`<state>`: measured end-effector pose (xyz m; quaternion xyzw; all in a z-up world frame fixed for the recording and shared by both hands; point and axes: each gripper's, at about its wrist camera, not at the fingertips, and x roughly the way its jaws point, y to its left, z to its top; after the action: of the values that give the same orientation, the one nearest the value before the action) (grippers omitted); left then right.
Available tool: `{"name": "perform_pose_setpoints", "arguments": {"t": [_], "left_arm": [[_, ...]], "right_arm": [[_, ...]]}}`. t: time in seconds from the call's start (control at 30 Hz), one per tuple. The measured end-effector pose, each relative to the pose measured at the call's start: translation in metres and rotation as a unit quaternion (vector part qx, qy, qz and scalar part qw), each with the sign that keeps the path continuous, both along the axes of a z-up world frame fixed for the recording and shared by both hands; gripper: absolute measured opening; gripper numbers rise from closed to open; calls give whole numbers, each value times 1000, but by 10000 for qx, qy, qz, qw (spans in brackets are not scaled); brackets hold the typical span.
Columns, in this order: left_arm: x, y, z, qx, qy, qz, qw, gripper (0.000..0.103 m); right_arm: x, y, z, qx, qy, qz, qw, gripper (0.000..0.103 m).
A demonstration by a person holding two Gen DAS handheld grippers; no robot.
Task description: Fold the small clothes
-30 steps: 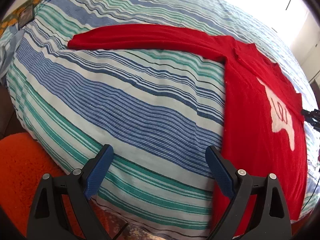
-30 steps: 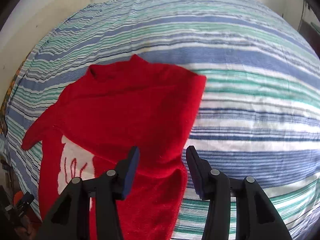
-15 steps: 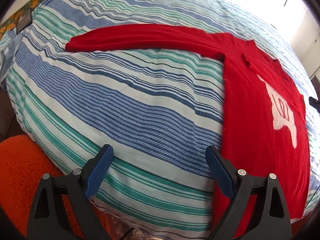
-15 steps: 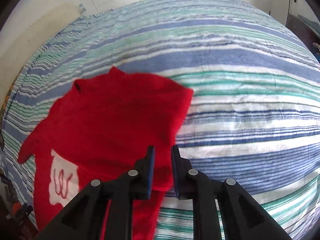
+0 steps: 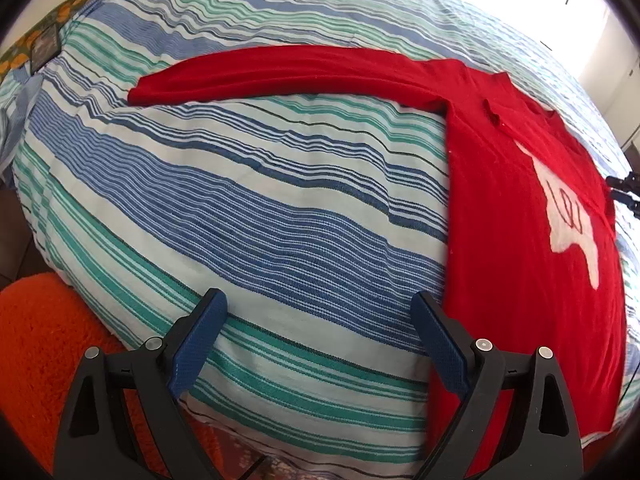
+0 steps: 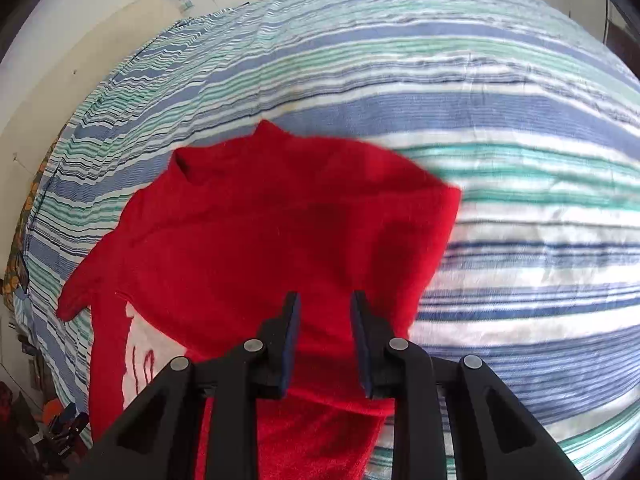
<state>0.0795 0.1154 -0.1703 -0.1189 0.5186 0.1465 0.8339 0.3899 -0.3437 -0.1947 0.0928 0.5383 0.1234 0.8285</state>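
Right gripper (image 6: 325,312) fingers just reopened a bit, hovering over the folded-in part of the red sweater (image 6: 256,248), gripping nothing. Left gripper (image 5: 320,312) gapes wide over the striped bed (image 5: 240,184). Only the left view shows the outstretched sleeve (image 5: 280,70).

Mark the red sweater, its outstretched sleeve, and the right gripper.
red sweater (image 5: 516,240): left wrist view, bare red body left of the white patch.
outstretched sleeve (image 5: 280,70): left wrist view, mid-length of the sleeve.
right gripper (image 6: 325,320): right wrist view, midway between its fingertips.
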Motion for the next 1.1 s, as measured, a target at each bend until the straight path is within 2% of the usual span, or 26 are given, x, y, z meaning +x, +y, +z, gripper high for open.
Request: {"name": "perform_pose_setpoints", "arguments": {"t": [0.03, 0.07, 0.13, 0.17, 0.2, 0.3, 0.37, 0.47, 0.57, 0.7, 0.83, 0.9, 1.0, 1.1], "left_arm": [[0, 0, 0, 4, 7, -2, 10000, 94], [0, 0, 0, 9, 19, -9, 10000, 94], [1, 0, -2, 18, 55, -31, 10000, 94], [1, 0, -2, 25, 74, -42, 10000, 94], [1, 0, -3, 29, 81, -47, 10000, 94], [2, 0, -3, -1, 88, -45, 10000, 94], [3, 0, -3, -37, 76, -42, 10000, 94], [2, 1, -2, -81, 56, -58, 9999, 94], [1, 1, -2, -73, 60, -87, 9999, 94], [0, -3, -2, 28, 92, -157, 9998, 94], [-1, -5, -2, 50, 86, -170, 9998, 94], [-1, -5, -3, 59, 92, -161, 9998, 94], [-1, -5, -4, 75, 116, -146, 9998, 94], [0, -8, -5, 116, 146, -150, 9997, 95]], "right_arm": [[4, -6, 0, -82, -1, -173, 9998, 36], [8, -10, -4, -211, 49, -362, 9991, 50], [14, -13, -27, -642, 427, -617, 9951, 60], [15, -15, -39, -709, 661, -630, 9933, 61], [12, -16, -43, -631, 620, -649, 9940, 61], [-1, -18, -30, -531, 354, -805, 9947, 61], [-17, -17, -10, -455, 27, -731, 9963, 60], [-57, -7, 23, -386, -353, -194, 9984, 60], [-111, 9, 45, -401, -553, 476, 9965, 61], [-190, 29, 46, -402, -377, 1152, 9918, 61], [-259, 39, 33, -130, -55, 1346, 9908, 61], [-289, 45, 20, -182, 189, 1436, 9893, 61], [-319, 57, -3, -481, 563, 1525, 9855, 61], [-326, 62, 7, -547, 479, 1671, 9833, 61]]}}
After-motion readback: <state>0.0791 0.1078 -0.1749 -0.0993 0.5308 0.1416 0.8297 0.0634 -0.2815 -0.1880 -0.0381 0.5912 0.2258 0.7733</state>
